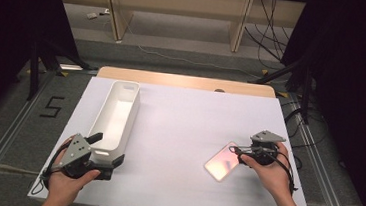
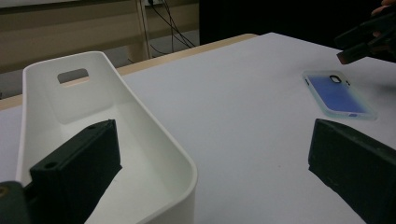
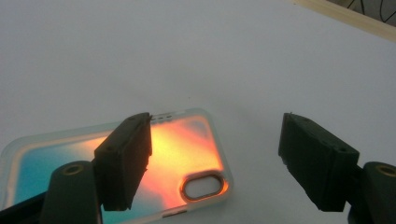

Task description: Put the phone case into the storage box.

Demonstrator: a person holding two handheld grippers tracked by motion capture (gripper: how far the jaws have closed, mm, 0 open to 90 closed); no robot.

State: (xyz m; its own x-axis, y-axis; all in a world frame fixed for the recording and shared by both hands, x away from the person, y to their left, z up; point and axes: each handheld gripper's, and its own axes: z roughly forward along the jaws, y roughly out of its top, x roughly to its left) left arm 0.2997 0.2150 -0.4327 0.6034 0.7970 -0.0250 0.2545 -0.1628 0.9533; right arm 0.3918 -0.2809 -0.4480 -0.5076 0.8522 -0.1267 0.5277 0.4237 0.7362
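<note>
Nearest, at the left: left tongs (image 1: 109,152) in a hand (image 1: 66,183), spread wide and pinching nothing. Parked astride the near end of a long white plastic bin (image 1: 131,123) with a slot handle, one jaw inside the wall and one outside. Likely placed so to steady the bin while something is dropped in.

At the right, a little farther out: right tongs (image 1: 239,153) in the other hand (image 1: 272,173), also spread, gripping nothing yet. Tilted down toward the near corner of a translucent, iridescent phone case (image 1: 222,161) with an oval camera cut-out. Seen from the right tongs' own view (image 3: 215,123): one jaw over the orange-to-blue case (image 3: 187,149), the other off its edge over bare worktop (image 3: 261,60). Probably lined up that way to take the rim of the case between the jaws. Possibly just clear of the surface; hard to judge contact from this angle.

Case flat on the white worktop (image 1: 178,132), directly ahead of and under the right tongs, well apart from the left tongs and the bin (image 2: 154,135). Bin stretching away beyond the left tongs, with nothing inside as far as visible.

Count: one phone case (image 2: 338,95), one bin, two tongs, two hands.
</note>
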